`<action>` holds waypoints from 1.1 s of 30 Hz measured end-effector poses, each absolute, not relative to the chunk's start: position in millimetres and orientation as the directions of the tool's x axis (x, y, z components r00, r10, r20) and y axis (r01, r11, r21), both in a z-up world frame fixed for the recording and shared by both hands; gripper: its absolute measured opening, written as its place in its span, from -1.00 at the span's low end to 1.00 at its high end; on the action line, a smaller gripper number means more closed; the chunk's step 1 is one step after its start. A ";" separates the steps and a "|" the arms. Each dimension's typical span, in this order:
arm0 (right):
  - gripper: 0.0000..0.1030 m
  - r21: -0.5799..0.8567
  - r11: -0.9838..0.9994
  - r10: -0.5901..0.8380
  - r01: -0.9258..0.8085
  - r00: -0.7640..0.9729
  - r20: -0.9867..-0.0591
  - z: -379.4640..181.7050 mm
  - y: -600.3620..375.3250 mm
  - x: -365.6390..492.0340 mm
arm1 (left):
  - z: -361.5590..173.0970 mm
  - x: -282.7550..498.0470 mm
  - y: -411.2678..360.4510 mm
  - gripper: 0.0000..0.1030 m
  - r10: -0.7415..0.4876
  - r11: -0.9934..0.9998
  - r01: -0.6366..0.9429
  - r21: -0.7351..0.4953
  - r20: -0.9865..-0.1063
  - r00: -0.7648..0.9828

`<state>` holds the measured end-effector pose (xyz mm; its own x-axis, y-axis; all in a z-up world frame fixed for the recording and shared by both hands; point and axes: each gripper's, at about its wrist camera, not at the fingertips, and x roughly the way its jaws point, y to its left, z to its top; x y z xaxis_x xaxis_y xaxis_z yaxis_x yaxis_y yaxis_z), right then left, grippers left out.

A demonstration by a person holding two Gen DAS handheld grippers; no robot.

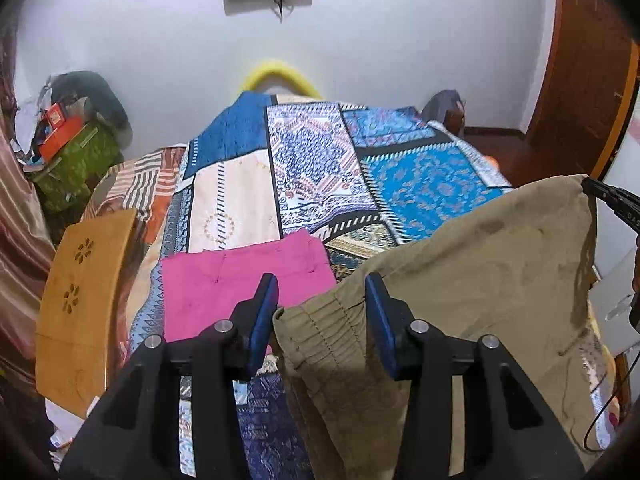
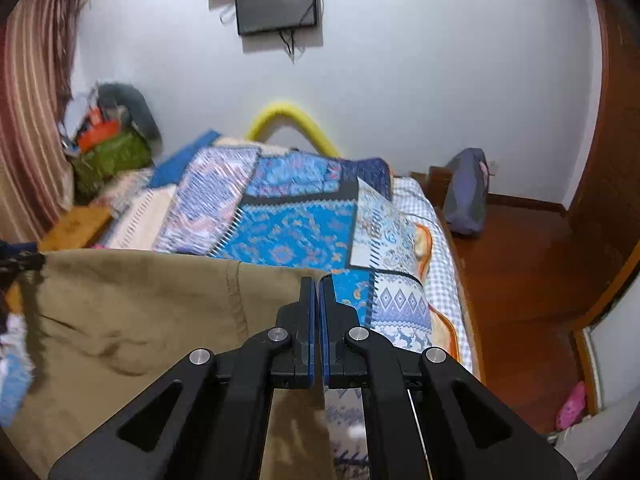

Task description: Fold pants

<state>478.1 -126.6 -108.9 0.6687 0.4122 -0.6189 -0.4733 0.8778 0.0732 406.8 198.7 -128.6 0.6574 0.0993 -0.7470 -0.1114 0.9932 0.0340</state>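
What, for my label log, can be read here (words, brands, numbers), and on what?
"DAS": white letters, cut off by the picture's edge, on the right hand-held gripper.
Orange box: print too blurred to read.
No other text shows.

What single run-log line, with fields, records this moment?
task: fold pants | left gripper: open, at waistband | right gripper: shut on khaki pants | pants: lifted over bed | pink garment: lying flat

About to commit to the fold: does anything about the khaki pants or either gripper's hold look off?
Yes. The left gripper is open around the bunched waistband, not clamped, so the khaki pants hang from the right gripper alone, sagging unevenly.
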 end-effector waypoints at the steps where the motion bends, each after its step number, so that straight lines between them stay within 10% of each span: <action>1: -0.97 0.073 0.874 0.420 -0.480 0.672 -0.610 -102.5 -131.4 469.0 | -124.4 399.0 197.5 -0.14 0.094 0.993 -0.112 0.026 -0.743 0.663; 8: -0.97 0.106 0.853 0.473 -0.512 0.668 -0.575 -76.1 -156.3 412.1 | -106.2 351.7 186.0 -0.70 0.053 0.994 -0.104 -0.024 -0.736 0.675; 17: -0.97 0.078 0.830 0.483 -0.552 0.642 -0.596 -86.8 -161.3 349.6 | -122.0 316.1 188.3 -0.70 0.022 0.990 -0.120 -0.070 -0.776 0.630; 28: -0.97 0.135 0.853 0.471 -0.504 0.633 -0.615 -113.3 -178.1 372.0 | -159.4 390.6 209.2 0.70 -0.079 0.965 -0.156 -0.210 -0.803 0.591; 33: -0.97 0.135 0.852 0.471 -0.507 0.628 -0.620 -123.2 -184.7 374.6 | -186.5 443.8 214.5 0.73 -0.105 0.960 -0.160 -0.230 -0.826 0.554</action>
<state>374.6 -184.7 -123.2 0.6276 0.4713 -0.6197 -0.5065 0.8516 0.1346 443.8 214.5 -186.5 0.5541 -0.1051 -0.8258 -0.1600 0.9601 -0.2296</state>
